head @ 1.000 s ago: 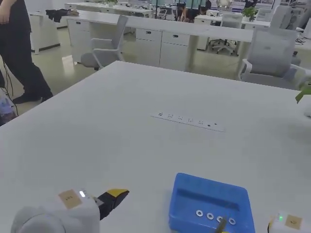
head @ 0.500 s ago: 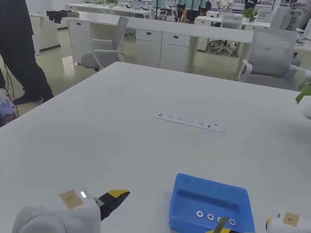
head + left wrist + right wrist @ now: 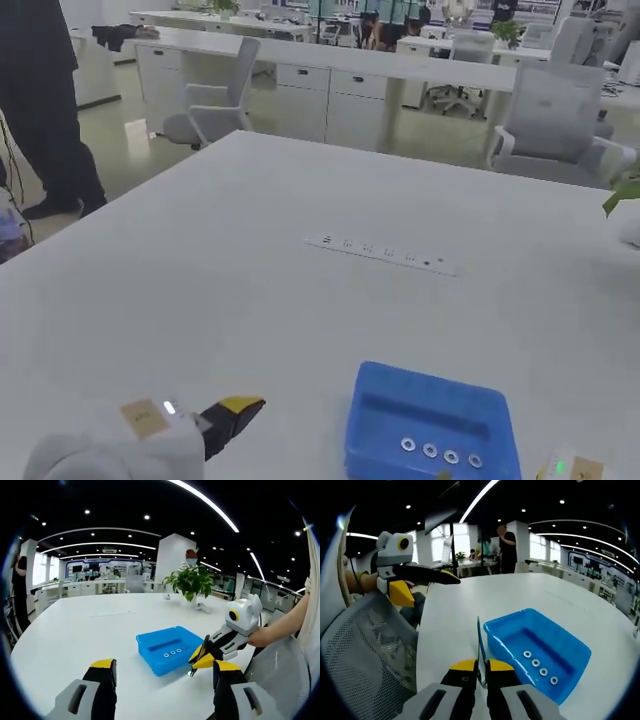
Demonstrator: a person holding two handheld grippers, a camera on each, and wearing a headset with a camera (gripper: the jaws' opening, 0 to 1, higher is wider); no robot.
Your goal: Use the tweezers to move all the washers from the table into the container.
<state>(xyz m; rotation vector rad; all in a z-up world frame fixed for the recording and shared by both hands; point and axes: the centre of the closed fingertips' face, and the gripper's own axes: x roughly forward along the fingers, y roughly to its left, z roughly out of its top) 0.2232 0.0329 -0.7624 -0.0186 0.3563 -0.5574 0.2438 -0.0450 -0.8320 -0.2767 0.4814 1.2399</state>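
Note:
A blue container (image 3: 430, 420) stands on the white table near its front edge, with several washers (image 3: 438, 453) in a row on its floor. In the right gripper view my right gripper (image 3: 480, 667) is shut on thin tweezers (image 3: 479, 645), whose tip hangs beside the near wall of the container (image 3: 555, 645), clear of the washers (image 3: 538, 667). My left gripper (image 3: 165, 672) is open with nothing between its jaws, left of the container (image 3: 167, 647). In the head view its yellow tip (image 3: 238, 408) shows at the bottom left.
A power strip (image 3: 380, 252) lies flat on the table beyond the container. White desks and office chairs (image 3: 215, 95) stand past the table's far edge. A person stands at the far left (image 3: 40, 100). A potted plant (image 3: 190, 582) sits on the table's right end.
The right gripper has drawn back toward the bottom edge of the head view, taking the tweezers' tip out of the container. The left gripper has stayed put. The head camera has shifted slightly.

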